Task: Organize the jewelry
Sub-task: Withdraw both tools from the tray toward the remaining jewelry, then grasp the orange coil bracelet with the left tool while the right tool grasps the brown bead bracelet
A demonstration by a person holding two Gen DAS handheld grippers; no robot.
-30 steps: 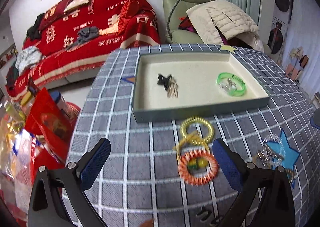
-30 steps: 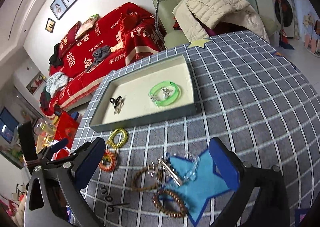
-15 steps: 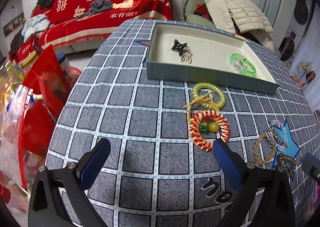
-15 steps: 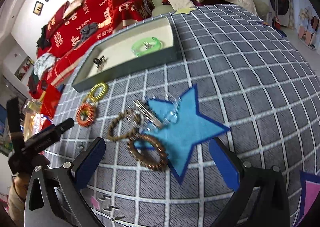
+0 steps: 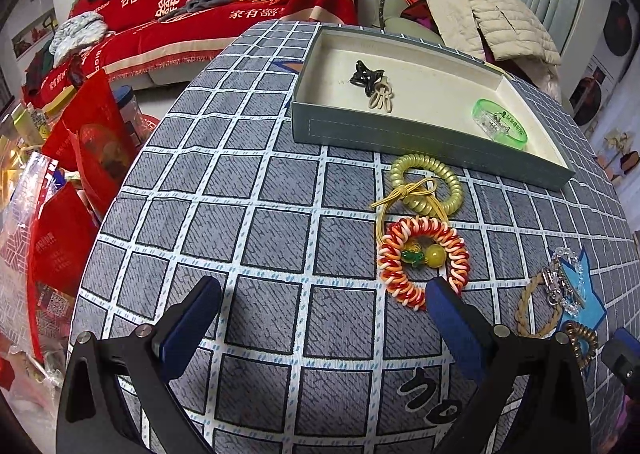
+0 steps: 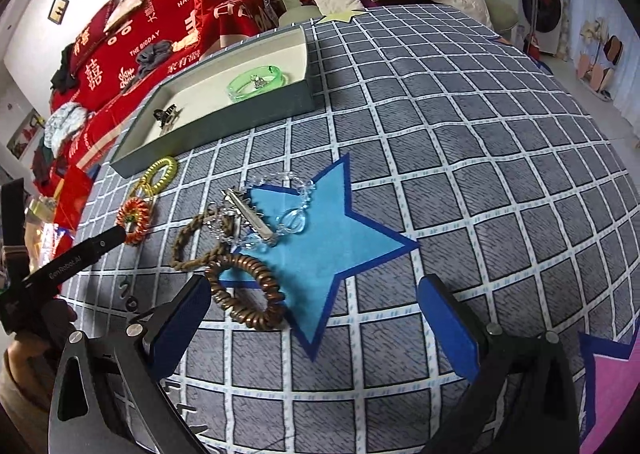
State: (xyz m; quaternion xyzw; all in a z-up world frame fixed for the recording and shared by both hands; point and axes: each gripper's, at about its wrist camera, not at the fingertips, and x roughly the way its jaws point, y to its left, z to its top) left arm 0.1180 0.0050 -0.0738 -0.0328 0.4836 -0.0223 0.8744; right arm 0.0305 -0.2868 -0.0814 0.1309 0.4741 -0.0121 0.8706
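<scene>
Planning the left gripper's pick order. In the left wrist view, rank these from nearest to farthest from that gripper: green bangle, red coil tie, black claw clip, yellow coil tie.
1. Red coil tie, on the cloth, just ahead of the left gripper, beside its right finger.
2. Yellow coil tie, on the cloth by the tray's front wall.
3. Black claw clip and green bangle, both inside the tray; too close to call.

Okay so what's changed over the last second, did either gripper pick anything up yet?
No pickup yet. Both grippers dropped lower toward the table: the left gripper closed in on the red and white coil bracelet, the right gripper on the brown coil tie. Both stayed open and empty. The jewelry on the cloth and the green bangle and black clip in the tray have not moved.
</scene>
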